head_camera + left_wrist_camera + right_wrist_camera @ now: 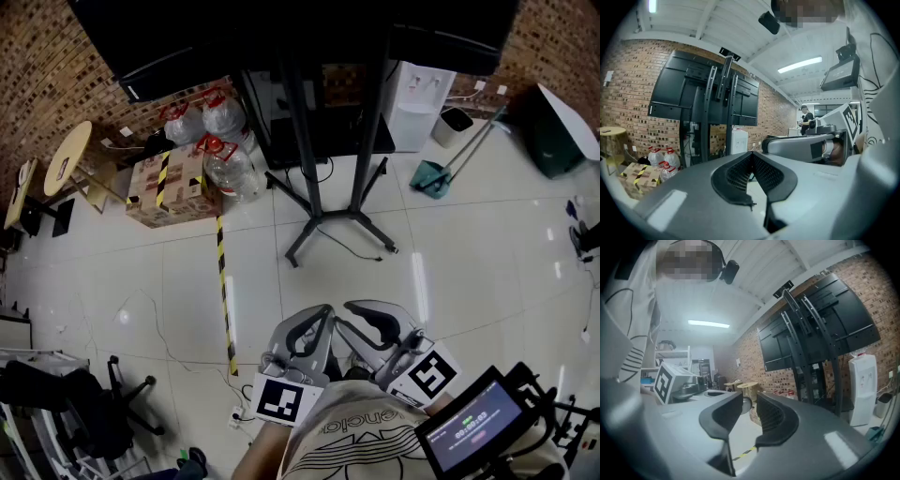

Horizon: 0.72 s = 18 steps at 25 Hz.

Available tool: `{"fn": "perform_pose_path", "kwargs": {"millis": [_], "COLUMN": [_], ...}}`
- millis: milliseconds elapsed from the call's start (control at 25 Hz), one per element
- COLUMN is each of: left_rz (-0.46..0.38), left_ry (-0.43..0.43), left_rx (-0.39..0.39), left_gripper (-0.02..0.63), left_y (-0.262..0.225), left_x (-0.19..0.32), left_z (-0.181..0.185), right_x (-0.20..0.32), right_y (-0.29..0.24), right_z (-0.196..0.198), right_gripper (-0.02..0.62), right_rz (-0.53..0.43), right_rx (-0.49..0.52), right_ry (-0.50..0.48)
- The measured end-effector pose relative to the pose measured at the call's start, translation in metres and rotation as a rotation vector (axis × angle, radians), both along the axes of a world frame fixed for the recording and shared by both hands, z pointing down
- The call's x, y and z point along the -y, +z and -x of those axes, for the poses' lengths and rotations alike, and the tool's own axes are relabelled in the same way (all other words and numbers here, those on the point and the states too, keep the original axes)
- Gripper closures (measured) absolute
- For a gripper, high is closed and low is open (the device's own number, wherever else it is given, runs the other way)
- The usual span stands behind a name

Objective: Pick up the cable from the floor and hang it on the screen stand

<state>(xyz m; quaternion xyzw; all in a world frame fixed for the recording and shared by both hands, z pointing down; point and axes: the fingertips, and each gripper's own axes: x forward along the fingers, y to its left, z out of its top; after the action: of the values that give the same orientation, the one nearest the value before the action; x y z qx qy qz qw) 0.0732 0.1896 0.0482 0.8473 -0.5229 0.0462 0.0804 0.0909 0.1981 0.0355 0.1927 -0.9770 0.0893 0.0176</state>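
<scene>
The left gripper's (pixel 751 155) jaws are together and the right gripper's (pixel 750 403) are apart, both empty. The cable (pixel 361 247) lies on the floor (pixel 469 244) beside the stand's (pixel 314 141) foot. It looks thin, limp and light, so pinch it mid-length.

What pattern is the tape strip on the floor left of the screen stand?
Yellow and black stripes on the tape strip, clearest in the head view.
</scene>
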Motion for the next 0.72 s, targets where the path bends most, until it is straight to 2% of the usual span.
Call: {"fn": "perform_pose_path", "kwargs": {"millis": [160,320,400,520,640,720], "left_rz": [0.01,0.024,0.034,0.046,0.1,0.152], "left_ry": [0.029,0.081,0.108,0.149,0.163,0.165], "left_rx": [-0.013,-0.035,-0.034,0.009,0.038,0.034], "left_gripper": [0.588,0.588,0.588,0.588,0.588,0.588], "left_y": [0.015,0.041,0.061,0.097,0.151,0.198], "left_x": [0.025,0.058,0.073,0.097,0.124,0.139], "left_z": [0.034,0.059,0.067,0.072,0.071,0.065], "right_x": [0.028,0.063,0.077,0.097,0.126,0.148], "right_y": [0.015,0.047,0.069,0.112,0.173,0.217], "right_z": [0.028,0.038,0.034,0.021,0.004,-0.007], "right_gripper": [0.497,0.506,0.514,0.512,0.494,0.494], "right_rz": [0.027,0.053,0.069,0.095,0.155,0.196], "right_rx": [-0.03,-0.115,-0.154,-0.224,-0.32,-0.348], "right_ry": [0.032,0.064,0.082,0.086,0.089,0.108]}}
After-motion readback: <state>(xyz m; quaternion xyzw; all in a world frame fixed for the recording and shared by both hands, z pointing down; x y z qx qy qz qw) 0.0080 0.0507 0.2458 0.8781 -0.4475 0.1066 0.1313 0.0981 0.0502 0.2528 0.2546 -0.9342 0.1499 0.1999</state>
